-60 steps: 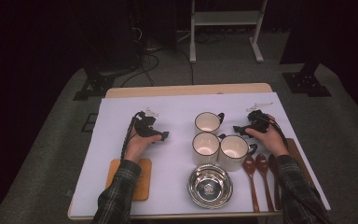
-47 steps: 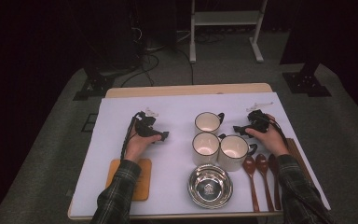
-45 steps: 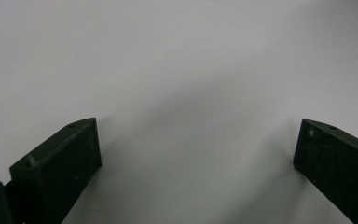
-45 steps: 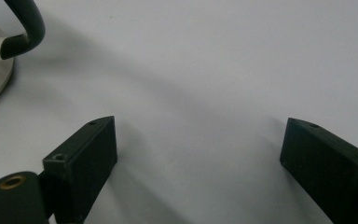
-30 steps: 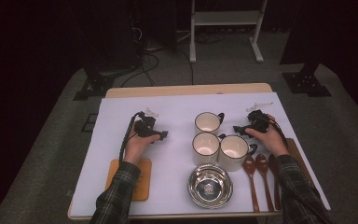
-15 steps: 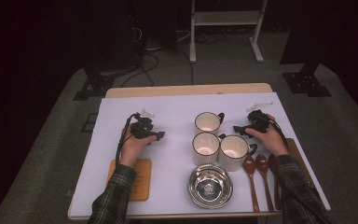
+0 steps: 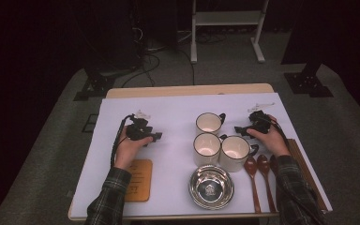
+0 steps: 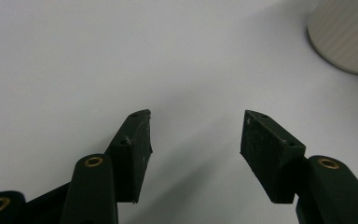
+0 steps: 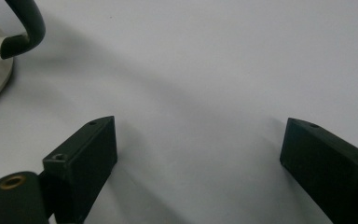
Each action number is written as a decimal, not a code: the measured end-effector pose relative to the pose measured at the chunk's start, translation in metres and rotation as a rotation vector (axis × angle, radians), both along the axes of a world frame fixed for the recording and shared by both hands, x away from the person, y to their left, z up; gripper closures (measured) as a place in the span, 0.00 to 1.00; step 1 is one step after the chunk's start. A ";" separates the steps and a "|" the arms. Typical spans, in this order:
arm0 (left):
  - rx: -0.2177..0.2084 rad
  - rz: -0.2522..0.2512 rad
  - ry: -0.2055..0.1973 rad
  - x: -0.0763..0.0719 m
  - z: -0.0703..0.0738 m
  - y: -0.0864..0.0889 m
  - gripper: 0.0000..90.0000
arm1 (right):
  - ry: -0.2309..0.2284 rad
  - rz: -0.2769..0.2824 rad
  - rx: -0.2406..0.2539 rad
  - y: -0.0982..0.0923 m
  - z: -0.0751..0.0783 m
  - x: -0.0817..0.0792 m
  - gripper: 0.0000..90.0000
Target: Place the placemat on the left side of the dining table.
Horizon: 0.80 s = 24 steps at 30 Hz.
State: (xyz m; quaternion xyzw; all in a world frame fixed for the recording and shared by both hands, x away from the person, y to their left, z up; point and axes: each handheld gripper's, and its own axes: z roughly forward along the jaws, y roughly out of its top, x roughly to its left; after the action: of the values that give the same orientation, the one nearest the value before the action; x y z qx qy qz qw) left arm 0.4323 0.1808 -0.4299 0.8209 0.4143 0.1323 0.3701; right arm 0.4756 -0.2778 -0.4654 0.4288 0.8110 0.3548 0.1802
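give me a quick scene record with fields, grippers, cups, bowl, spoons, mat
surface: table under a white sheet
left gripper: jaws apart and have just been closing, nothing between them, over bare sheet left of the cups
right gripper: jaws wide apart, empty, right of the back cup
cups: three white with dark rims, back cup plus front pair and
bowl: metal, in front of the cups
spoons: brown, lying right of the bowl
mat: orange, front left, partly under the left sleeve
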 end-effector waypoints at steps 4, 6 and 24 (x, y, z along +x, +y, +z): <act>-0.013 -0.004 0.000 -0.004 0.005 0.001 0.51 | -0.001 0.000 0.000 0.000 0.000 0.000 0.11; -0.014 -0.007 0.002 -0.006 0.007 0.001 0.54 | -0.001 0.000 0.000 0.000 0.000 0.000 0.11; -0.042 -0.009 0.033 -0.022 0.012 0.002 0.64 | -0.003 -0.001 -0.001 0.000 0.000 0.000 0.11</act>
State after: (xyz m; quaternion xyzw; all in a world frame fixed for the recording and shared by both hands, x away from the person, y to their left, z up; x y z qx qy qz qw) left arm 0.4099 0.1831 -0.4175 0.8170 0.4193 0.1083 0.3808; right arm 0.4752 -0.2776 -0.4655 0.4284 0.8108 0.3550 0.1816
